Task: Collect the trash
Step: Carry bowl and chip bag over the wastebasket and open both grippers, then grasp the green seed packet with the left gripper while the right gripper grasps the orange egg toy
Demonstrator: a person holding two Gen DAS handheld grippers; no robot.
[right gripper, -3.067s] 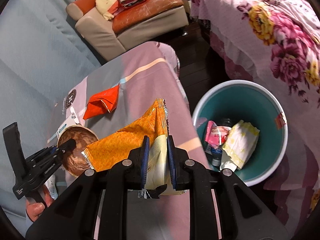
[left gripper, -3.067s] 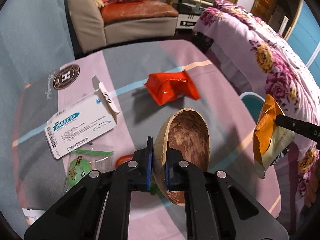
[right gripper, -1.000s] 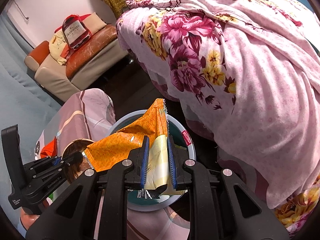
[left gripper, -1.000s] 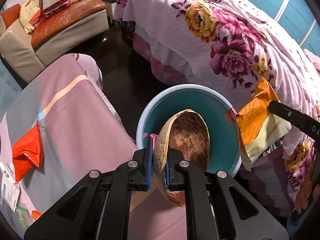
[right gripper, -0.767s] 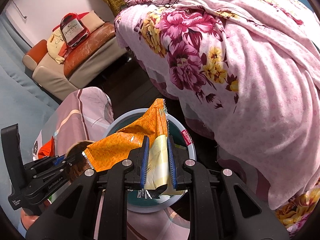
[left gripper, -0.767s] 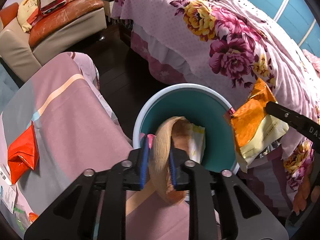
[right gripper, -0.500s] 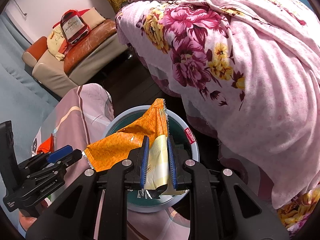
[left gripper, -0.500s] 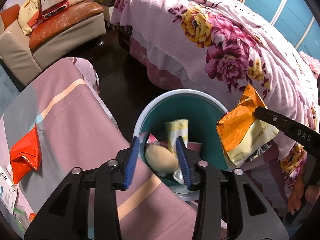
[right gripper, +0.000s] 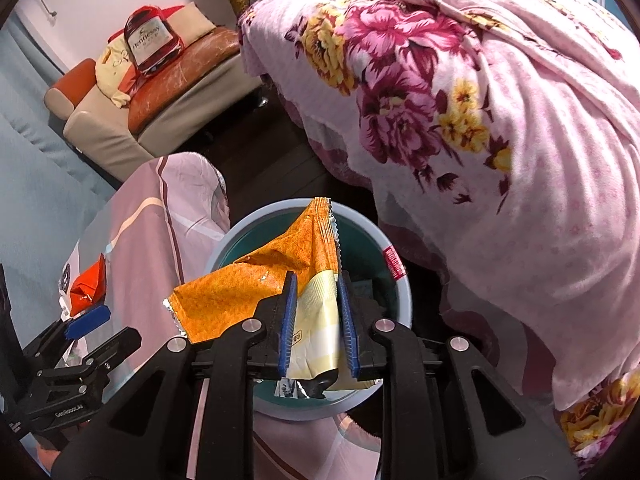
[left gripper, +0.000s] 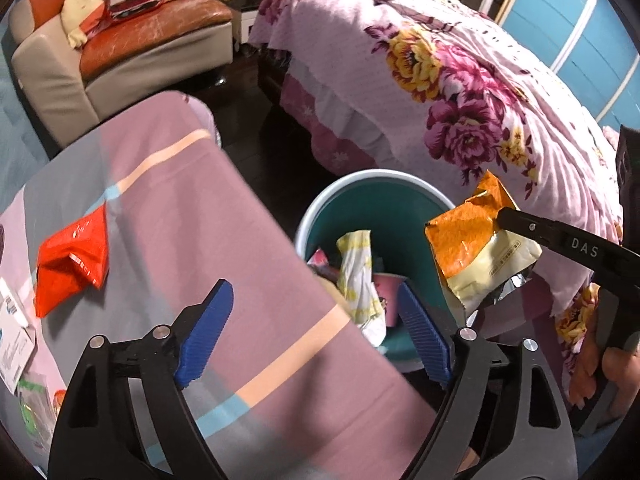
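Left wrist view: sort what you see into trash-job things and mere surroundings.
Job:
bin
orange snack bag between the opening jaws of the right gripper
red wrapper
left gripper, jaws opening, nothing between them

Surroundings:
floral bedspread
armchair

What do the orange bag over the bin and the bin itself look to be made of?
Orange bag: thin foil-lined plastic film, glossy; it shows creases, a serrated edge and a silvery inside.
Bin: apparently rigid moulded plastic, smooth, teal inside with a pale rim; I can't confirm that.
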